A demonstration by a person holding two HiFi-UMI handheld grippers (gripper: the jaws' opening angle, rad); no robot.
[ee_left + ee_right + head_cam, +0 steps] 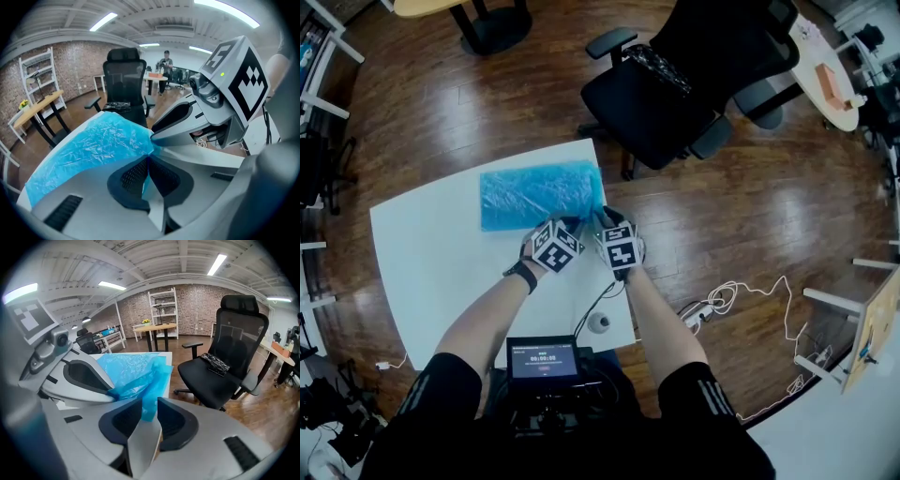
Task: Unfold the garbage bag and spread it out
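Pinching bag's near right corner in shut left tool; right tool just beside, part-open round loose film. Folded on worktop, long axis stretching leftward from both.

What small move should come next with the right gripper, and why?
Probably close the right gripper on the garbage bag corner: its jaws stand apart around blue film, while the left gripper pinches the neighbouring edge.

You have bright ceiling strip lights; the floor shows glare; gripper views bend at their edges.
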